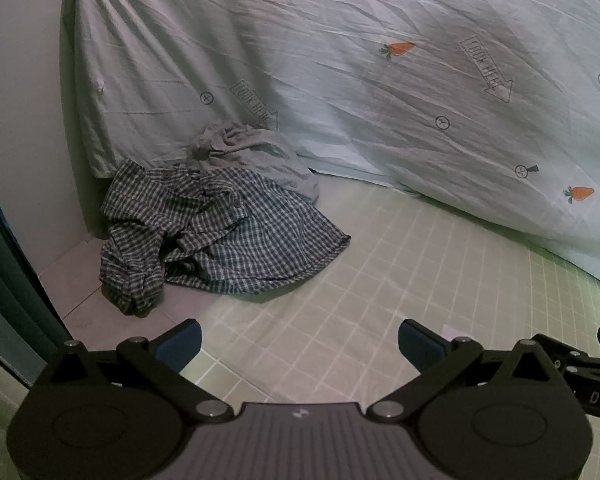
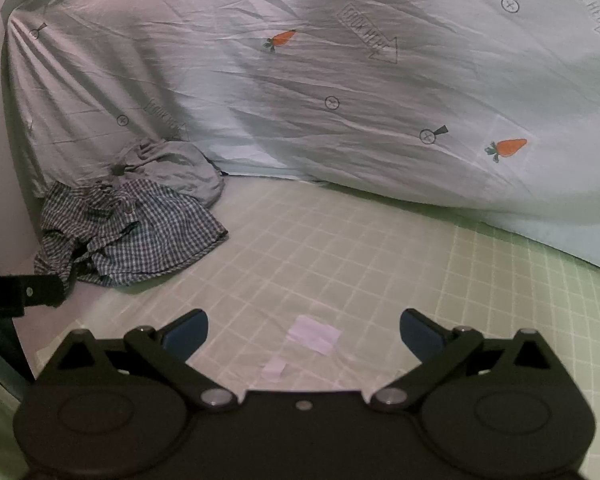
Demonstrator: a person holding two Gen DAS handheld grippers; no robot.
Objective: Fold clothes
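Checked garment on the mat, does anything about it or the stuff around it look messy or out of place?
Yes. The checked garment lies crumpled in the corner, with a grey garment bunched behind it. Two pale paper scraps lie loose on the green grid mat.

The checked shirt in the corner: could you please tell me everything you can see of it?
The checked shirt is a thin woven fabric in a small dark blue and white check. It lies crumpled and unfolded, with deep creases and one end bunched into a knot-like lump nearest the camera. It sits on the pale surface at the edge of the green grid mat, in the corner by the wall. A crumpled grey garment lies against and partly over its far side. Nothing holds it.
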